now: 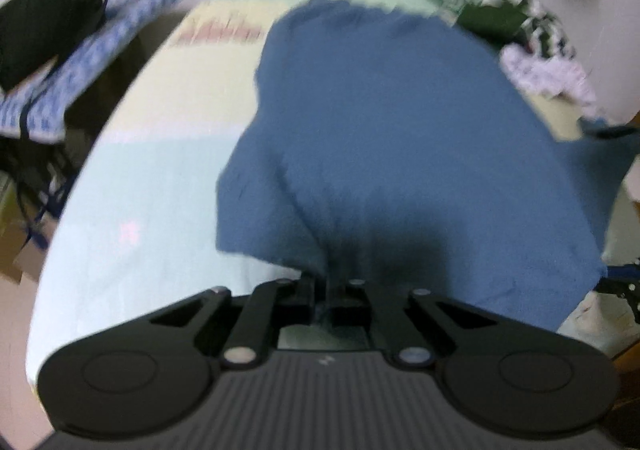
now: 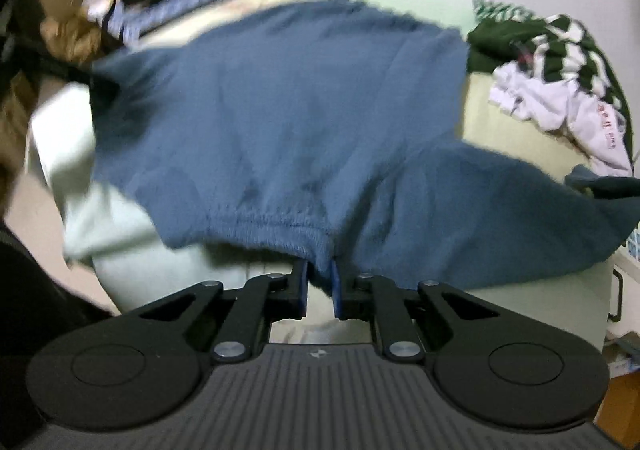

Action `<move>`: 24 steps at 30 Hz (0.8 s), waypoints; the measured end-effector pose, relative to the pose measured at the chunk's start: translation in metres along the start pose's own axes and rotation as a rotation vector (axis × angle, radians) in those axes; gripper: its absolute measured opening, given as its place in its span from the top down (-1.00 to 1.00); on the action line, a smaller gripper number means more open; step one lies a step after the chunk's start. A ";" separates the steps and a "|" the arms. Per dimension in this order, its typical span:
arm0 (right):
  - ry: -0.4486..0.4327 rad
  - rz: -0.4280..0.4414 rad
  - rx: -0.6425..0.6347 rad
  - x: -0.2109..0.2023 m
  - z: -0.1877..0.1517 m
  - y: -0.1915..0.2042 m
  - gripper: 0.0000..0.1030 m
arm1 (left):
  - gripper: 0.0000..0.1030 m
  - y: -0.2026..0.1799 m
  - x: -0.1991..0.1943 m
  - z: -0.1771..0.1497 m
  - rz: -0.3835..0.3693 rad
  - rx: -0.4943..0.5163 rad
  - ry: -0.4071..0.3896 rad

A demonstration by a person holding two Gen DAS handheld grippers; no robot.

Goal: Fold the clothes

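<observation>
Blue fabric fills both wrist views: a blue sweatshirt spread over a bed covered in pale pastel blocks. Nearest the cameras, each gripper is clenched on the garment's near edge. The right gripper pinches the ribbed hem between its blue-padded fingers, the cloth bunched into the narrow gap. The left gripper has its fingers drawn close together on a gathered fold of the same sweatshirt, which darkens into shadow just above them. In the left view the other gripper peeks in at the right edge, at the garment's near right corner. From the grippers the sweatshirt runs away across the middle of the bed toward its far edge; a sleeve trails off toward the right edge in the right view. Both pictures are motion-blurred. Beyond it, at the far right corner of the bed, lies a heap of clothes: a green-and-white striped garment and a white garment with red print. Past the bed's left edge sits a blue-patterned cloth with a black object on it.
</observation>
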State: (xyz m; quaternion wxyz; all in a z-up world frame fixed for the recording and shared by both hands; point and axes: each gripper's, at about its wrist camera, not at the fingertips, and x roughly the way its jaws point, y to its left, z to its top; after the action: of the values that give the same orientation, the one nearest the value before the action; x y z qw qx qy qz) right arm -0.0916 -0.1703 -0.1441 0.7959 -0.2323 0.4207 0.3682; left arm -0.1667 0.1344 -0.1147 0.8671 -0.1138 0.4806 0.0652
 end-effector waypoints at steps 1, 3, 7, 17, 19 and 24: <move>0.023 -0.001 -0.043 0.004 -0.002 0.005 0.81 | 1.00 0.000 0.001 -0.002 -0.002 -0.001 0.002; 0.066 -0.003 -0.131 0.011 -0.006 0.017 0.92 | 0.94 0.003 -0.005 -0.005 -0.004 -0.010 -0.008; 0.057 0.069 -0.123 -0.012 0.004 0.009 0.74 | -0.14 0.018 -0.018 -0.006 -0.010 -0.081 -0.053; -0.183 0.124 -0.063 0.007 0.077 0.020 0.26 | 0.57 0.021 -0.002 0.018 0.009 -0.183 -0.124; -0.193 0.093 -0.013 0.017 0.090 0.016 0.20 | 1.00 0.010 0.001 0.029 0.003 -0.156 -0.145; -0.218 0.021 0.185 0.021 0.124 -0.025 0.09 | 1.00 -0.048 0.006 0.044 -0.028 0.102 -0.207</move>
State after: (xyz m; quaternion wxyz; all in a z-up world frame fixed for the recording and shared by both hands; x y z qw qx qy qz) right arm -0.0028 -0.0936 -0.0934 0.8510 -0.1123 0.3665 0.3590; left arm -0.1168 0.0999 -0.0904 0.9175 -0.0688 0.3897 0.0402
